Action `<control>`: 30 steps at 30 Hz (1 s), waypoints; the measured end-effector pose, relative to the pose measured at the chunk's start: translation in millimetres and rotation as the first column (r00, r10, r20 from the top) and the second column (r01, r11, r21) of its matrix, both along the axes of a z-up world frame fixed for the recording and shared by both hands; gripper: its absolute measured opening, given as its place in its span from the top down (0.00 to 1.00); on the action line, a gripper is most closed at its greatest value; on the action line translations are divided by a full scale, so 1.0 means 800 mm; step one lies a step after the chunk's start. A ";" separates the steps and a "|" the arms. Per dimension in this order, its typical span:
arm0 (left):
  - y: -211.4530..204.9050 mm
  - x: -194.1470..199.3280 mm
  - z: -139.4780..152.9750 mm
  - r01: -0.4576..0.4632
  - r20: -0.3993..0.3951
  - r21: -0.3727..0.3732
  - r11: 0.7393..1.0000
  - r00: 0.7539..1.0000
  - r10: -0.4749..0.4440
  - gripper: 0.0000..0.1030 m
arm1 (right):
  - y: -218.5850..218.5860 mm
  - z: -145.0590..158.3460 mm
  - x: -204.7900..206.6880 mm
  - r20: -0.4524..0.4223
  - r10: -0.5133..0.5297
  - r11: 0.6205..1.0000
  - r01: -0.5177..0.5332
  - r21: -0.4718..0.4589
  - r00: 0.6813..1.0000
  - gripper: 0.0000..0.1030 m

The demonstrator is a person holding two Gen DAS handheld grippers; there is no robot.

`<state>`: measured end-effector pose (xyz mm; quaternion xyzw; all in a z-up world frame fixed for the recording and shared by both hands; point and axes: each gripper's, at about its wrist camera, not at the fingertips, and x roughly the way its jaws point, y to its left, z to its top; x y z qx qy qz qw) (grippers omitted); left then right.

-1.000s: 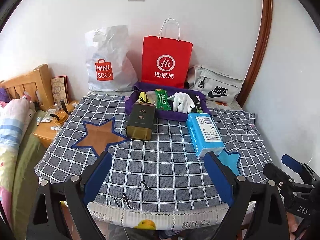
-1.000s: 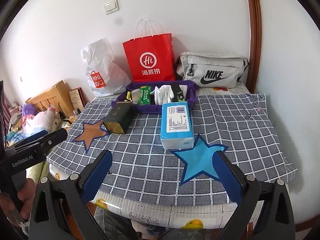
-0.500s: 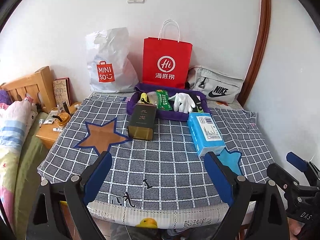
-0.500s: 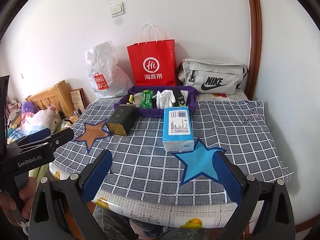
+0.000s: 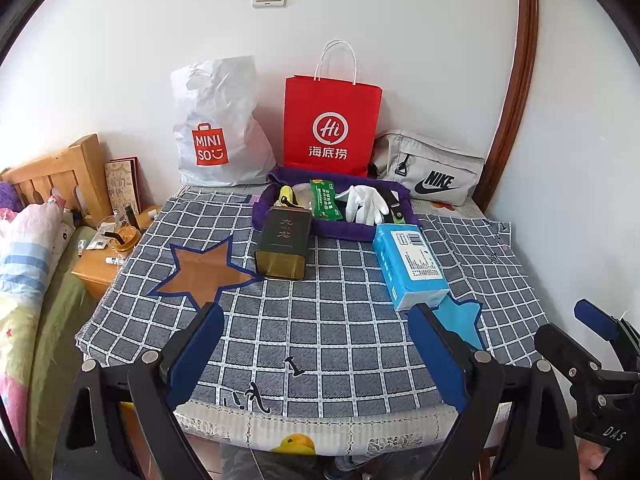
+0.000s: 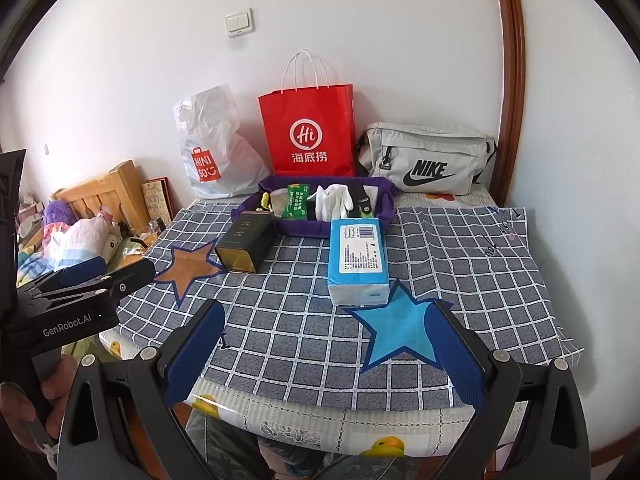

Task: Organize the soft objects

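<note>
Both the left gripper and right gripper hang spread wide and holding nothing, over the near edge of the checked cloth, which bears a brown star at left and a blue star at right. Past them the tissue pack lies on the cloth touching the blue star's far point, the dark tin beside it, both against the purple tray holding white gloves. Behind stand a red bag, a white bag and a grey pouch against the wall, with a bed off the left edge
</note>
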<state>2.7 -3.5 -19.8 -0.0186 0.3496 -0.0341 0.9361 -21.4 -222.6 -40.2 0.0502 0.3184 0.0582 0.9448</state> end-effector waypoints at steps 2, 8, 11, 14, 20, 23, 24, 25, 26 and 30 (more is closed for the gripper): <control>-0.001 -0.001 0.000 0.000 0.001 0.000 1.000 1.000 0.000 0.09 | 0.000 0.000 0.000 0.000 0.001 1.000 -0.001 0.000 1.000 0.04; -0.001 -0.002 0.000 0.000 0.000 0.003 1.000 1.000 0.000 0.09 | 0.001 0.001 -0.001 0.001 0.000 1.000 0.000 0.001 1.000 0.04; -0.002 -0.002 0.001 0.003 0.000 0.003 1.000 1.000 -0.003 0.09 | 0.001 0.001 -0.002 0.002 0.002 1.000 -0.002 -0.001 1.000 0.04; -0.002 -0.003 0.001 0.003 0.000 0.003 1.000 1.000 -0.003 0.09 | 0.002 0.001 -0.002 0.003 0.003 1.000 -0.003 -0.001 1.000 0.04; -0.004 -0.004 0.002 0.008 0.000 0.003 1.000 1.000 -0.008 0.09 | 0.003 0.003 -0.005 0.006 0.003 1.000 -0.003 -0.001 1.000 0.04; -0.004 -0.004 0.002 0.006 0.000 0.003 1.000 1.000 -0.006 0.09 | 0.002 0.004 -0.005 0.007 0.005 1.000 -0.005 -0.001 1.000 0.04; -0.004 -0.004 0.002 0.007 0.000 0.003 1.000 1.000 -0.007 0.09 | 0.002 0.004 -0.005 0.006 0.004 1.000 -0.004 -0.001 1.000 0.04; -0.004 -0.004 0.003 0.008 0.000 0.004 1.000 1.000 -0.008 0.09 | 0.002 0.004 -0.005 0.007 0.004 1.000 -0.004 -0.001 1.000 0.04; -0.004 -0.004 0.003 0.008 0.000 0.004 1.000 1.000 -0.008 0.09 | 0.001 0.004 -0.005 0.008 0.005 1.000 -0.005 -0.002 1.000 0.04; -0.005 -0.005 0.003 0.007 0.000 0.003 1.000 1.000 -0.007 0.09 | 0.001 0.004 -0.006 0.008 0.005 1.000 -0.005 -0.002 1.000 0.04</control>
